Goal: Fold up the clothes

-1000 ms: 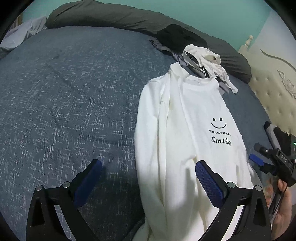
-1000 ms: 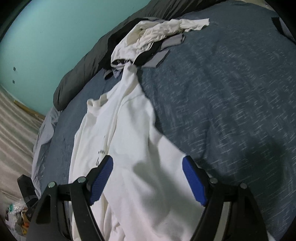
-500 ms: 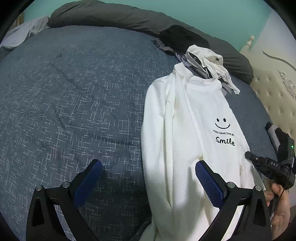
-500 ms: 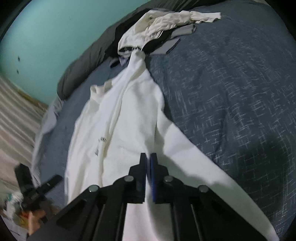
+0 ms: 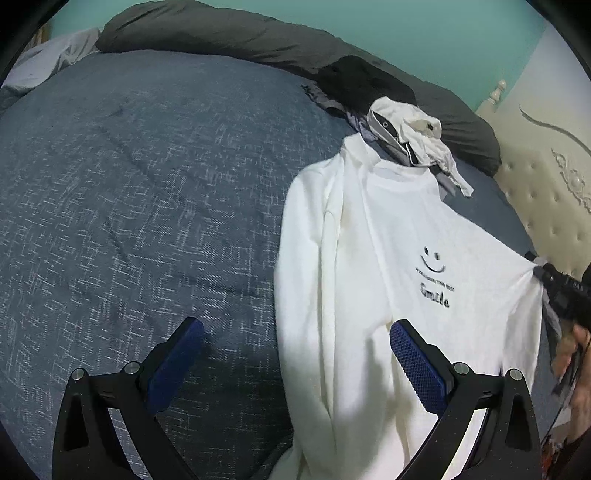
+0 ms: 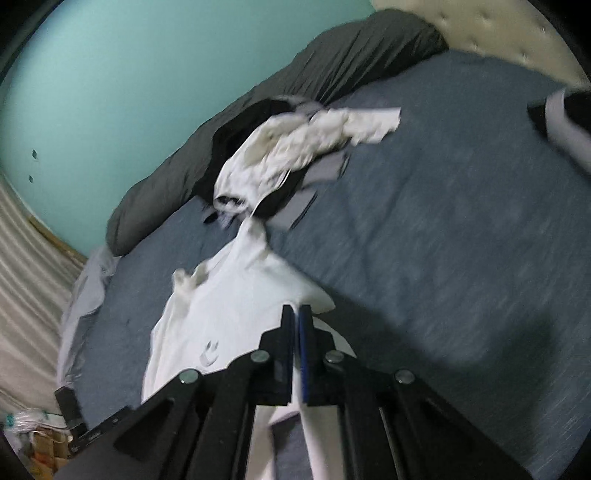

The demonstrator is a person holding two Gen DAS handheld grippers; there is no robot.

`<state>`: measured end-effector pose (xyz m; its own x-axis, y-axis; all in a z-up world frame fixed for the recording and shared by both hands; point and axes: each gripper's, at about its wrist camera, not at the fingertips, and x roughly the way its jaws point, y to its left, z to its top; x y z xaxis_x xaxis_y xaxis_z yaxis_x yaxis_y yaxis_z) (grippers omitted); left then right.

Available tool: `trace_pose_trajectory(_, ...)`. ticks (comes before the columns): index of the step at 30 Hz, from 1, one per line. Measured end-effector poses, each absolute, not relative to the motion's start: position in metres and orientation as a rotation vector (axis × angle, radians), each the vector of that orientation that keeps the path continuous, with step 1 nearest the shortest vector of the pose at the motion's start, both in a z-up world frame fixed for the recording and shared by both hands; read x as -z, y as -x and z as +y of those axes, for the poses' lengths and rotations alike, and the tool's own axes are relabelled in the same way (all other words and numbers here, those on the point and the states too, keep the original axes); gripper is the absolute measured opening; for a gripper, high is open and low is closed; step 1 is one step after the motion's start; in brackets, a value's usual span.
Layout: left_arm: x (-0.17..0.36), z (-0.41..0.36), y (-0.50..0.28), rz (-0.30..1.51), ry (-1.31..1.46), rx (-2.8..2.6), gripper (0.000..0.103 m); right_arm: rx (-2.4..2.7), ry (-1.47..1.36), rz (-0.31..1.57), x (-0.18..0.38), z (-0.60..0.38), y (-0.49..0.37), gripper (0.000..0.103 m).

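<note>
A white long-sleeved shirt [image 5: 369, 266] with a smiley face and the word Smile lies lengthwise on the blue bedspread [image 5: 129, 206]. Its near sleeve is folded in over the body. My left gripper [image 5: 295, 347] hovers open over the shirt's left edge, with nothing between its blue pads. My right gripper [image 6: 295, 314] is shut on the shirt's [image 6: 236, 295] right edge and holds that fabric up off the bed. In the left wrist view the right gripper [image 5: 554, 280] shows at the far right, pulling the cloth taut.
A heap of white, grey and black clothes [image 5: 399, 136] lies past the shirt's collar. A dark grey duvet roll [image 5: 229, 33] runs along the teal wall. A cream padded headboard [image 5: 546, 192] stands to the right. Bags and clutter [image 6: 33, 428] sit beside the bed.
My right gripper went from open to shut on the shirt's right edge, then lifted and drew it sideways. The left gripper stayed open and barely moved.
</note>
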<state>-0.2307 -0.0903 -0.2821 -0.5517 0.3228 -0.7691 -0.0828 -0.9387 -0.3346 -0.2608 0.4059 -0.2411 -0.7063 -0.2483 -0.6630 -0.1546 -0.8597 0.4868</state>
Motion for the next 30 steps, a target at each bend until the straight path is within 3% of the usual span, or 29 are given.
trace_pose_trajectory(10, 0.279, -0.098, 0.231, -0.402, 1.330, -2.547, 0.103, 2.845, -1.424, -0.654, 0.242, 0.453, 0.311, 0.002)
trace_pose_trajectory(30, 0.285, -0.094, 0.235, -0.354, 1.345, -2.527, 0.103, 2.933, -1.545, -0.572, 0.241, 0.485, 0.354, 0.006)
